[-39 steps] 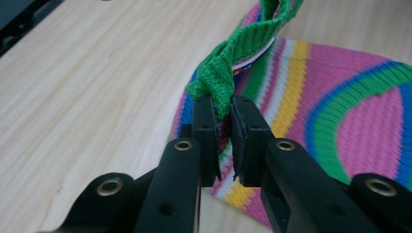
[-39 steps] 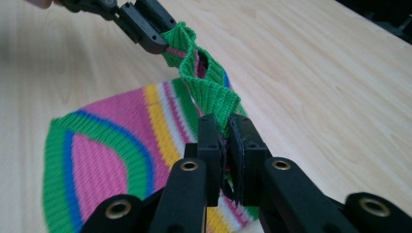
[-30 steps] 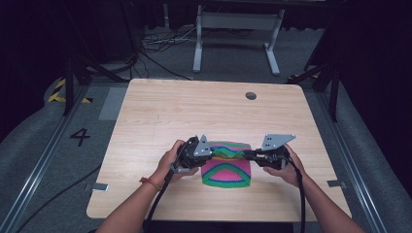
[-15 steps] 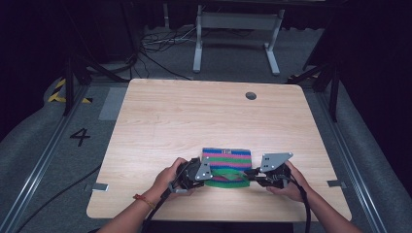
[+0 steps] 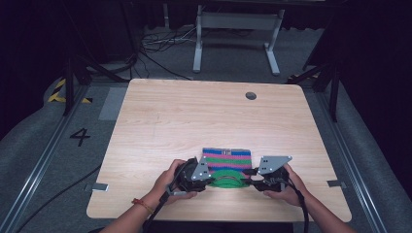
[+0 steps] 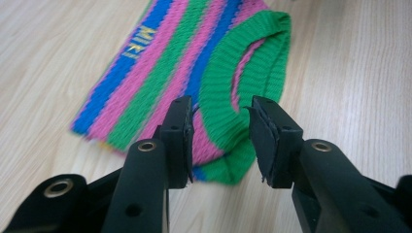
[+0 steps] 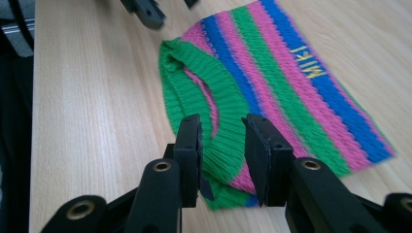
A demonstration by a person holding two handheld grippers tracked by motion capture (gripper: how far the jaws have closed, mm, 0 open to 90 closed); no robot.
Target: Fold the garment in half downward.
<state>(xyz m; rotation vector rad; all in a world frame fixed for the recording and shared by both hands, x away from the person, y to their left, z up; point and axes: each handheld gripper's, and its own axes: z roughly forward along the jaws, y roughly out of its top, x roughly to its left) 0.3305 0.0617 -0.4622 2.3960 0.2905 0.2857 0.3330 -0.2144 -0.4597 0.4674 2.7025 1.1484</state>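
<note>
Looking down, high view: a small striped knitted garment in green, pink and blue wool (image 5: 226,165) lies flat on the light wooden table (image 5: 194,121), near the person's edge, with its green ribbed band toward the person.
Grippers, high view: the left gripper (image 5: 206,180) sits at the garment's near left corner and the right gripper (image 5: 250,180) at its near right corner; both are about equally close, and the spread of the jaws is hard to read from here.
Long axis, high view: the stripes run across the table, from one gripper toward the other.
Left gripper view: the black jaws stand parted with a clear gap, and the garment's near corner (image 6: 214,145) lies just beyond and between them; nothing is pinched.
Right gripper view: the jaws are parted a little more narrowly, straddling the ribbed green band (image 7: 218,141), probably not touching it, though the knit is blurred there.
Other gripper, right gripper view: the left gripper's jaws appear at the top edge, beyond the garment.
Change since earlier: the garment was lifted and draped between the two grippers a second ago; it now rests flat, nearer the person, and both grippers have let go.
</note>
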